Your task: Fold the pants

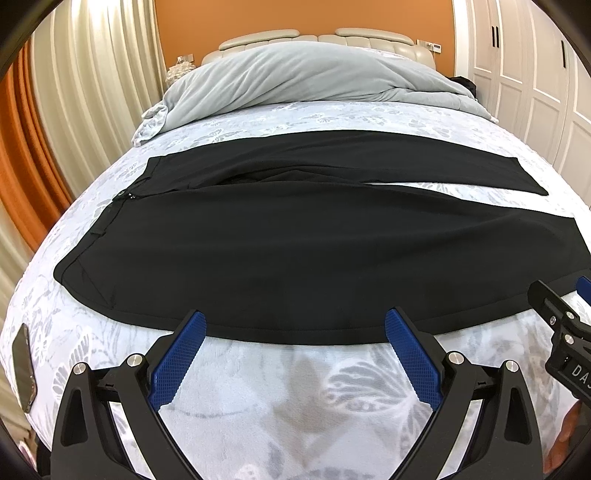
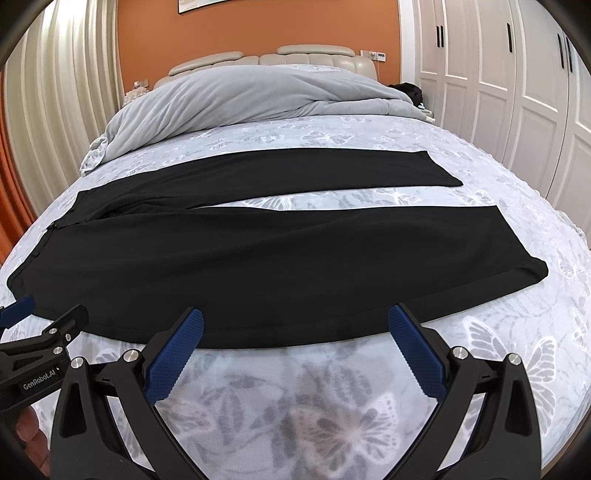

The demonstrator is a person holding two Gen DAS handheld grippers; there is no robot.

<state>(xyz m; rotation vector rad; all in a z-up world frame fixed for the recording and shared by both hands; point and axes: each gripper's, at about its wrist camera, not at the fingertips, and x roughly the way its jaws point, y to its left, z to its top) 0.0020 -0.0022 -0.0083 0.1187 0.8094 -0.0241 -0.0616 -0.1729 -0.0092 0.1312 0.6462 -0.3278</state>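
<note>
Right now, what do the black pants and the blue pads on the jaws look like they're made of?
Black pants: looks like a smooth matte woven fabric, thin, lying flat with few creases; exact fibre unclear.
Blue pads: probably rubber or soft plastic, with a fine gridded grip texture, set on hard black plastic-looking frames.

left wrist view low at the foot of the bed, facing the headboard, close over the black pants' near edge, right wrist view beside it further right, same heading, both sharing pants, grey duvet, orange wall
</note>
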